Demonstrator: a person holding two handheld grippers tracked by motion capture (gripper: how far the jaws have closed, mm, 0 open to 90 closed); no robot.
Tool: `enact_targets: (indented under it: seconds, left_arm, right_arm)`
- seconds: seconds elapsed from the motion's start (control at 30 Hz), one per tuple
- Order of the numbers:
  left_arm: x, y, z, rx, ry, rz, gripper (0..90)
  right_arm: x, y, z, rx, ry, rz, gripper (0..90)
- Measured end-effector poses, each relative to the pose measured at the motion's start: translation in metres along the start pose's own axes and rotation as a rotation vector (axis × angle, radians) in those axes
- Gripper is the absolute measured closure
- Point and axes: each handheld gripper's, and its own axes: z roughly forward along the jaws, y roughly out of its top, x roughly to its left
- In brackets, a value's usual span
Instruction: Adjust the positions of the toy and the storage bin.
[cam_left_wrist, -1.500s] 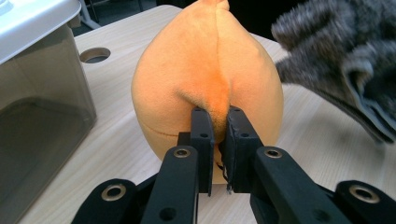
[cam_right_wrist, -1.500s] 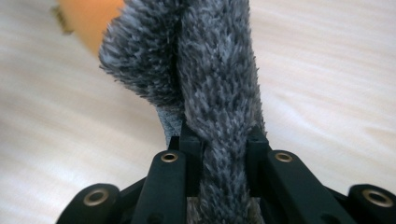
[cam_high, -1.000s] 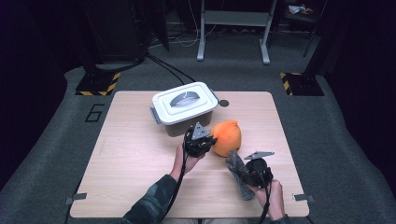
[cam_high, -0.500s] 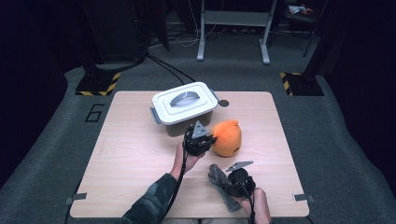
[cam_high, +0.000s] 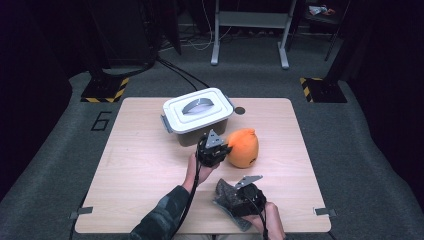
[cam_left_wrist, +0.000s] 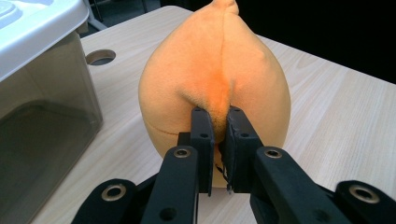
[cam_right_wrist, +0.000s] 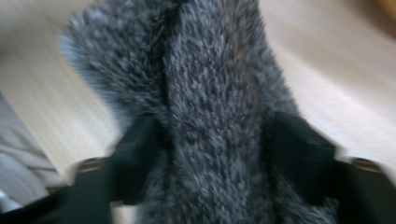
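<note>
An orange plush toy (cam_high: 243, 147) (cam_left_wrist: 219, 74) stands on the wooden table (cam_high: 140, 160), just right of a lidded white box (cam_high: 197, 114). My left gripper (cam_high: 220, 152) (cam_left_wrist: 218, 119) is shut on a pinch of the orange toy's fabric at its lower side. Near the front edge a grey furry plush toy (cam_high: 227, 197) (cam_right_wrist: 210, 102) lies on the table, and my right gripper (cam_high: 239, 199) is shut on it, its jaws pressed against the fur on both sides. The right gripper view is blurred.
The white box has a translucent grey body (cam_left_wrist: 42, 140) and a handle in its lid (cam_high: 196, 105). A round cable hole (cam_high: 240, 110) (cam_left_wrist: 101, 56) sits in the table behind the orange toy. Dark floor and metal stands surround the table.
My right gripper has carried the grey furry toy leftward and toward the front edge of the table. The left gripper and orange toy have stayed in place.
</note>
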Motion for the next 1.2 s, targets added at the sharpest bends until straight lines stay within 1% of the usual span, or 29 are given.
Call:
enact_targets:
  seconds: [0.03, 0.07, 0.1, 0.13, 0.23, 0.3, 0.33, 0.4, 0.47, 0.5, 0.53, 0.57, 0.6, 0.63, 0.67, 0.7, 0.73, 0.77, 0.8, 0.83, 0.87, 0.9, 0.93, 0.97, 1.0, 1.03, 1.07, 1.17, 1.2]
  left_arm:
    - [0.000, 0.000, 0.000, 0.000, 0.001, 0.000, 83.5]
    - [0.001, 0.000, 0.000, 0.005, -0.002, 0.000, 83.5]
    - [0.001, 0.000, 0.000, 0.004, -0.001, 0.003, 83.5]
    - [0.000, 0.000, 0.000, 0.000, 0.000, 0.000, 83.5]
    - [0.000, 0.000, 0.000, 0.000, 0.001, -0.001, 83.5]
    - [0.001, 0.000, -0.001, 0.006, -0.003, 0.001, 83.5]
    - [0.001, 0.000, -0.001, 0.003, 0.000, 0.000, 83.5]
    - [0.001, 0.000, -0.001, 0.000, 0.004, 0.001, 83.6]
    - [0.001, 0.000, -0.001, -0.002, 0.006, 0.002, 83.6]
    - [0.001, 0.000, -0.001, -0.003, 0.006, 0.000, 83.6]
    - [0.001, 0.000, -0.001, -0.003, 0.006, 0.000, 83.6]
    - [0.001, 0.000, -0.001, -0.002, 0.007, 0.003, 83.6]
    - [0.001, 0.000, -0.001, -0.004, 0.003, 0.004, 83.7]
    - [0.001, 0.000, -0.001, -0.004, 0.003, 0.004, 83.7]
    - [0.001, 0.001, -0.002, -0.005, 0.004, 0.007, 83.8]
    - [0.001, 0.001, -0.002, -0.005, 0.004, 0.007, 83.8]
    - [0.001, 0.001, -0.002, -0.008, 0.008, 0.012, 83.8]
    - [0.000, 0.001, -0.002, -0.009, 0.009, 0.011, 83.9]
    - [0.000, 0.002, -0.003, -0.004, 0.002, 0.014, 83.9]
    - [0.000, 0.002, -0.003, -0.006, 0.005, 0.017, 84.1]
    - [-0.001, 0.002, -0.003, -0.017, 0.012, 0.019, 84.2]
    - [-0.001, 0.003, -0.003, -0.015, 0.006, 0.021, 84.4]
    - [-0.002, 0.004, -0.004, -0.019, 0.008, 0.024, 84.5]
    - [-0.002, 0.005, -0.004, -0.021, 0.013, 0.030, 84.5]
    - [-0.002, 0.007, -0.006, -0.024, 0.014, 0.039, 84.7]
    - [-0.002, 0.007, -0.006, -0.024, 0.014, 0.039, 84.7]
    - [-0.003, 0.007, -0.006, -0.033, 0.016, 0.035, 84.7]
    - [-0.002, 0.010, -0.010, -0.034, 0.020, 0.047, 84.8]
    - [-0.002, 0.011, -0.011, -0.034, 0.017, 0.046, 84.9]
  right_arm:
    - [0.000, 0.000, -0.002, -0.020, -0.001, 0.020, 24.6]
    - [-0.003, -0.001, -0.005, -0.032, 0.007, 0.007, 20.6]
    - [-0.005, -0.001, -0.009, -0.035, 0.011, 0.009, 16.3]
    - [-0.007, -0.002, -0.011, -0.051, 0.006, 0.010, 14.9]
    - [-0.011, -0.002, -0.015, -0.066, 0.014, 0.011, 12.3]
    - [-0.015, -0.003, -0.018, -0.076, 0.000, 0.020, 9.0]
    - [-0.018, -0.004, -0.020, -0.090, -0.014, 0.039, 8.0]
    - [-0.027, -0.007, -0.023, -0.119, -0.031, 0.034, 5.5]
    - [-0.039, -0.012, -0.027, -0.150, -0.047, 0.078, 2.6]
    - [-0.046, -0.015, -0.029, -0.156, -0.063, 0.080, 1.8]
    - [-0.046, -0.015, -0.029, -0.156, -0.063, 0.080, 1.8]
    - [-0.049, -0.017, -0.029, -0.155, -0.073, 0.100, 0.9]
    - [-0.065, -0.023, -0.033, -0.188, -0.107, 0.153, 0.4]
    - [-0.065, -0.023, -0.033, -0.188, -0.107, 0.153, 0.4]
    - [-0.079, -0.029, -0.037, -0.210, -0.142, 0.201, 0.0]
    - [-0.079, -0.029, -0.037, -0.210, -0.142, 0.201, 0.0]
    - [-0.084, -0.032, -0.038, -0.220, -0.156, 0.216, 0.0]
    - [-0.094, -0.036, -0.039, -0.221, -0.191, 0.226, 0.0]
    - [-0.099, -0.039, -0.039, -0.219, -0.208, 0.240, 0.0]
    - [-0.106, -0.042, -0.038, -0.216, -0.240, 0.251, 0.0]
    - [-0.115, -0.046, -0.037, -0.206, -0.249, 0.276, 0.0]
    - [-0.119, -0.049, -0.035, -0.206, -0.255, 0.291, 0.0]
    - [-0.130, -0.054, -0.031, -0.197, -0.290, 0.322, 0.0]
    - [-0.130, -0.054, -0.031, -0.197, -0.290, 0.322, 0.0]
    - [-0.137, -0.058, -0.028, -0.184, -0.319, 0.330, 0.1]
    - [-0.139, -0.059, -0.027, -0.180, -0.328, 0.338, 0.1]
    - [-0.139, -0.059, -0.027, -0.180, -0.328, 0.338, 0.1]
    - [-0.146, -0.063, -0.023, -0.172, -0.345, 0.346, 0.4]
    - [-0.146, -0.063, -0.023, -0.167, -0.345, 0.360, 0.3]
